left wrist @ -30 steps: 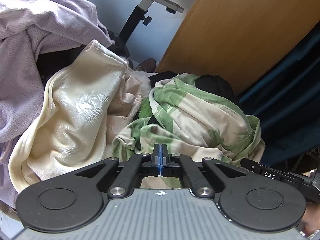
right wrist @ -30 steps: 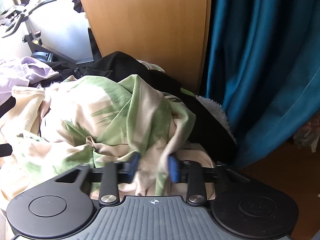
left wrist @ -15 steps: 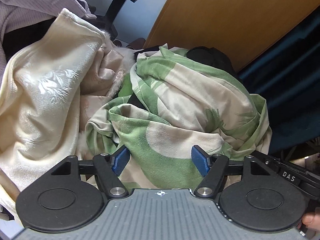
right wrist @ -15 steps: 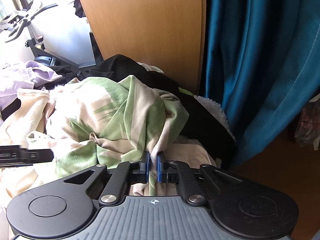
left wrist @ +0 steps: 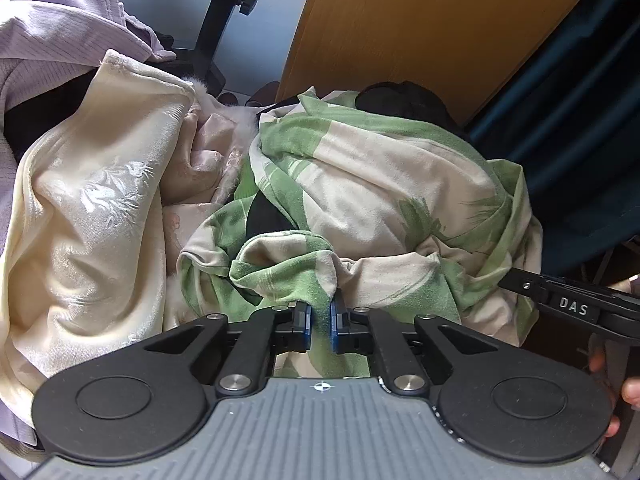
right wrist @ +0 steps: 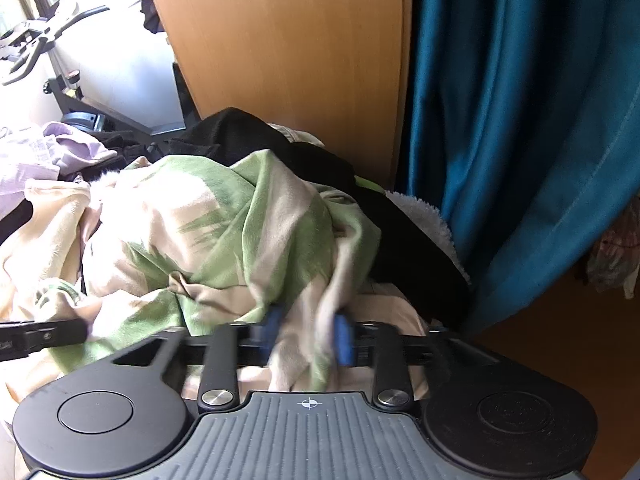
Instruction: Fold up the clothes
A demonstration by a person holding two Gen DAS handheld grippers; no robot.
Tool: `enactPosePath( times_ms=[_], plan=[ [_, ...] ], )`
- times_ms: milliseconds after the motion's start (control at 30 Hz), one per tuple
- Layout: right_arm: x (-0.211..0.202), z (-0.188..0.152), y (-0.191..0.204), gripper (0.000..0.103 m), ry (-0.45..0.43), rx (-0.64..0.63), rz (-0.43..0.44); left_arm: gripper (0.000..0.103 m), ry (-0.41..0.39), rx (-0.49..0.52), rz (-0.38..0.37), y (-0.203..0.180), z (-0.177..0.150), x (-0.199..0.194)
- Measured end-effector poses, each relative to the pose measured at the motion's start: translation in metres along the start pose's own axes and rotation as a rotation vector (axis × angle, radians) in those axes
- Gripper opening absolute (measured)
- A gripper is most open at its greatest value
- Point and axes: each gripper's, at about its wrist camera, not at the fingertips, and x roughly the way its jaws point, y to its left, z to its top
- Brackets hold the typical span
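Observation:
A crumpled green-and-cream leaf-print garment (left wrist: 380,184) lies on top of a heap of clothes. My left gripper (left wrist: 320,320) is shut on a green fold at the garment's near edge. In the right wrist view the same garment (right wrist: 240,216) bulges in front of my right gripper (right wrist: 308,328), whose blurred blue pads (right wrist: 344,336) stand apart with a loose bunch of the cloth lying between them. The right gripper's black body (left wrist: 572,306) shows at the right edge of the left wrist view, and a person's fingertips are below it.
A cream satin garment (left wrist: 92,208) and a lilac one (left wrist: 52,40) lie to the left. A black garment (right wrist: 256,136) and white fleece (right wrist: 424,216) lie behind the heap. A wooden panel (left wrist: 420,20) and a teal curtain (right wrist: 520,120) stand close behind, with an exercise bike (right wrist: 40,40) at far left.
My left gripper opened, moved onto the green garment and closed on a fold of it. My right gripper closed on the cloth half a second ago and has opened again.

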Motion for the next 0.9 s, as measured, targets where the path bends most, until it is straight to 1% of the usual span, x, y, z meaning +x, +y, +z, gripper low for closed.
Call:
enactPosePath(
  times_ms=[67,100,133,167,200,300,400,467,567,633,700,800,900],
  plan=[
    [0.003,0.000,0.002,0.044,0.001,-0.018,-0.010,0.008,-0.033,-0.020,-0.034,0.004,-0.004,-0.014],
    [0.005,0.000,0.002,0.040,0.007,-0.022,-0.012,0.008,-0.052,-0.026,-0.046,0.007,-0.006,-0.021],
    [0.007,-0.001,0.001,0.034,0.020,-0.020,-0.005,0.007,-0.071,-0.008,-0.030,0.006,-0.008,-0.028],
    [0.007,-0.001,0.000,0.011,0.028,-0.011,0.007,0.007,-0.090,0.015,-0.009,0.006,-0.010,-0.033],
    [0.005,0.000,-0.001,0.009,0.023,0.004,0.023,0.007,-0.108,0.037,0.011,0.005,-0.012,-0.038],
    [-0.010,0.004,-0.001,0.007,-0.019,0.025,0.076,0.007,-0.145,-0.016,-0.007,0.012,-0.010,-0.053],
    [-0.031,0.017,0.004,0.007,-0.091,0.021,0.138,0.007,-0.225,-0.061,-0.029,0.019,-0.003,-0.077],
    [-0.047,0.028,0.005,0.006,-0.146,0.042,0.209,0.007,-0.323,-0.072,-0.041,0.023,0.001,-0.101],
    [-0.067,0.048,0.009,0.006,-0.236,0.065,0.339,0.007,-0.500,-0.120,-0.061,0.034,0.006,-0.139],
    [-0.077,0.061,0.015,0.006,-0.269,0.058,0.412,0.007,-0.562,-0.152,-0.035,0.040,0.011,-0.157],
    [-0.085,0.071,0.027,0.006,-0.293,0.035,0.462,0.007,-0.602,-0.185,-0.011,0.048,0.014,-0.171],
    [-0.095,0.079,0.050,0.006,-0.325,-0.003,0.539,0.007,-0.659,-0.221,0.028,0.061,0.017,-0.195],
    [-0.100,0.083,0.069,0.006,-0.331,-0.026,0.605,0.006,-0.734,-0.233,0.059,0.070,0.020,-0.224]
  ],
)
